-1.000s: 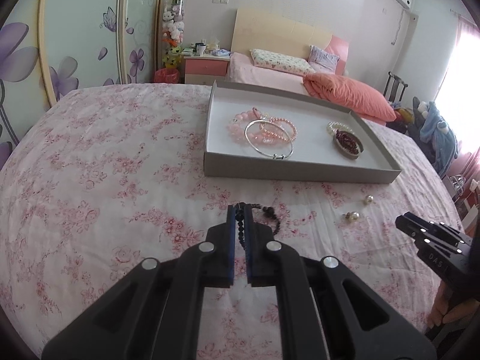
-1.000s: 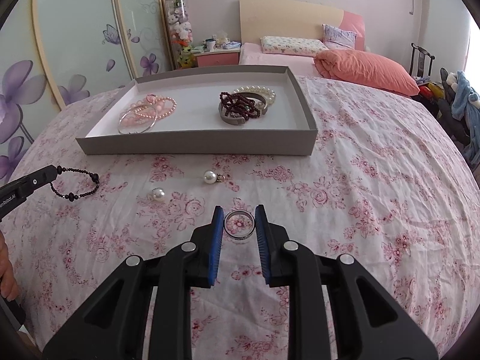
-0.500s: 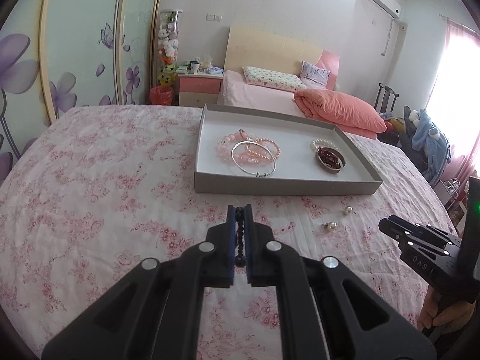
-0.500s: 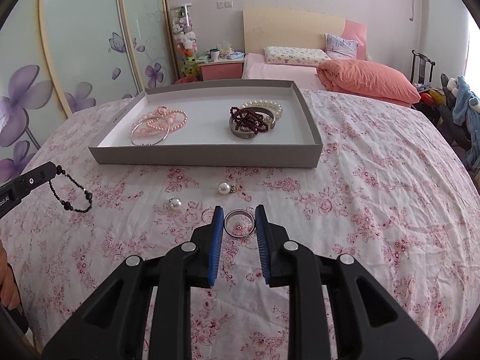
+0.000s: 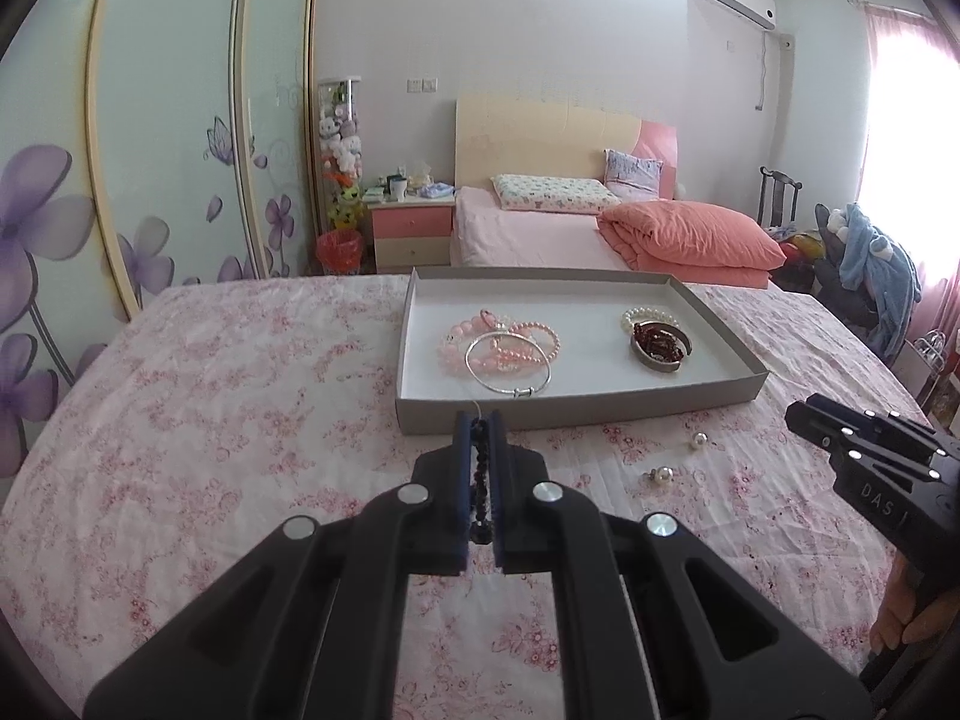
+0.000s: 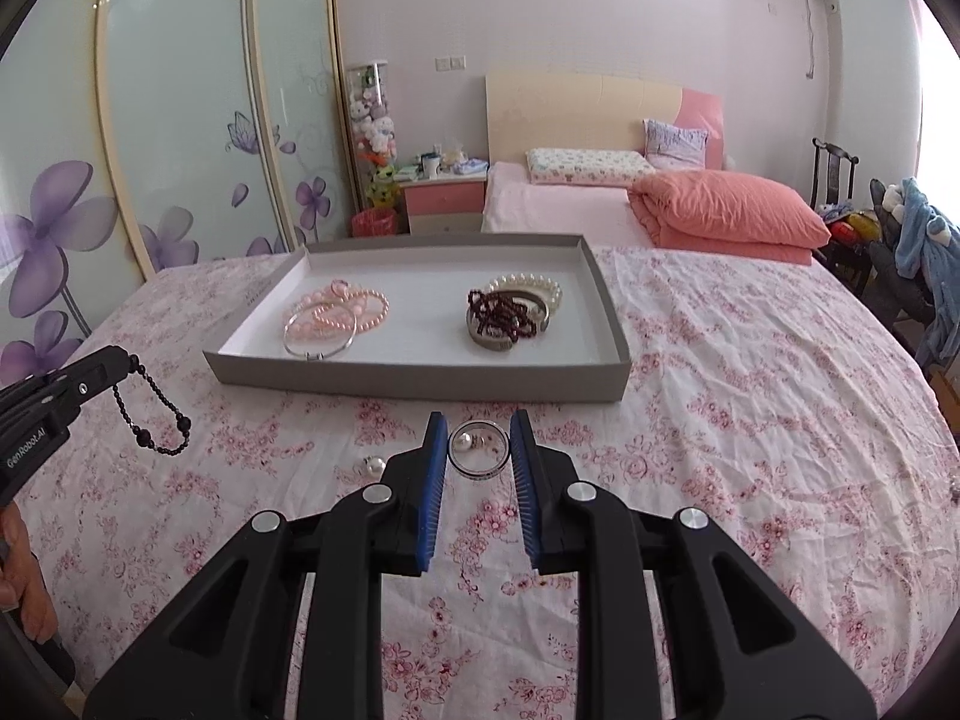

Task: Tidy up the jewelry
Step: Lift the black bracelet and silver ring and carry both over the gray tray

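Pinching a black bead bracelet [image 5: 480, 480], the left claw [image 5: 479, 420] is raised above the flowered bed cover [image 5: 210, 420], just in front of the grey tray [image 5: 420, 408]; in the right wrist view the bracelet hangs down from its tips. The right claw [image 6: 478, 438] is half spread and grips a silver ring [image 6: 480, 450] between its blue pads [image 6: 433, 492], also lifted from the cover. Two pearl earrings [image 5: 681, 459] lie on the cover near the tray. Inside the tray, pink bead bracelets [image 6: 339, 312] with a silver bangle [image 6: 318, 339] are on the left side, and a dark red bead string [image 6: 501, 312] with a pearl bracelet [image 6: 528, 285] on the right side.
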`<state>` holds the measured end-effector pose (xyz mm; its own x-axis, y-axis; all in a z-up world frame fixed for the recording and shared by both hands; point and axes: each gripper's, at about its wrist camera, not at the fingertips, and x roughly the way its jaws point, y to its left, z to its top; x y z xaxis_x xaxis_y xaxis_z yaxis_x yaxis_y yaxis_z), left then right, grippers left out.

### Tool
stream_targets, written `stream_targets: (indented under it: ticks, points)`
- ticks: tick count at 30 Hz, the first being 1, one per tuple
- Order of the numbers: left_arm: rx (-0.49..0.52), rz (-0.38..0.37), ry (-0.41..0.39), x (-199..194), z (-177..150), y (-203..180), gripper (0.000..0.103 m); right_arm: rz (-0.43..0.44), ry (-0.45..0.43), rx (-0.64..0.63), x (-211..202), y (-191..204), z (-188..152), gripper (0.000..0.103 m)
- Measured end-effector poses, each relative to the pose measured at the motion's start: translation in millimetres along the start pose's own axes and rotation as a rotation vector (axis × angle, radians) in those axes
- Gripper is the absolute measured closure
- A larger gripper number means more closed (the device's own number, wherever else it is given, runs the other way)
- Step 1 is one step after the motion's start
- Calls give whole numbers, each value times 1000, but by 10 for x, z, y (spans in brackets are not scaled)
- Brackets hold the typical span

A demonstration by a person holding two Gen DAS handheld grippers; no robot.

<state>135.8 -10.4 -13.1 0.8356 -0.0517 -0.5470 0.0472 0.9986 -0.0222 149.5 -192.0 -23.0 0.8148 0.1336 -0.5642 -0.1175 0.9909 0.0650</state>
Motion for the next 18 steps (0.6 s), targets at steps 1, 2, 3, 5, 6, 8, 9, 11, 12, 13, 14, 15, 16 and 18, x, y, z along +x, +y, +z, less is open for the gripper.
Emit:
stream_targets:
  ticks: [1, 2, 3, 5, 6, 8, 9, 11, 12, 13, 14, 15, 16, 18]
  points:
    - [6, 2, -6, -12, 6, -15, 97, 2, -9, -2, -16, 8, 9, 80]
    - [14, 5, -14, -32, 13, -40, 97, 5, -20, -4, -37, 18, 20, 80]
    - [22, 8, -22, -48, 21, -59, 96, 6, -31, -5, -58, 25, 31, 80]
    - [34, 12, -36, -72, 39, -87, 97, 8, -52, -8, -95, 45, 49, 80]
    - [38, 13, -44, -89, 47, -105, 97, 9, -67, -8, -122, 53, 62, 80]
    - [48, 19, -60, -121, 62, -140, 97, 11, -89, -7, -160, 62, 82, 80]
    - [53, 21, -68, -138, 69, -158, 97, 11, -104, -7, -187, 68, 93, 80]
    - [62, 26, -83, -169, 78, -193, 97, 10, -131, -6, -240, 77, 112, 80]
    - [65, 27, -88, -181, 84, -203, 97, 10, -141, -7, -259, 83, 120, 80]
    - [66, 28, -93, -191, 90, -212, 97, 10, -150, -7, -279, 84, 128, 80]
    - [66, 27, -95, -197, 94, -219, 97, 9, -164, -6, -304, 87, 140, 80]
    - [66, 26, -97, -202, 97, -227, 97, 10, -174, -6, -323, 89, 152, 80]
    - [66, 26, -99, -207, 99, -233, 97, 11, -182, -6, -339, 85, 160, 80]
    - [67, 23, -105, -218, 107, -247, 97, 11, -200, -5, -372, 89, 186, 80]
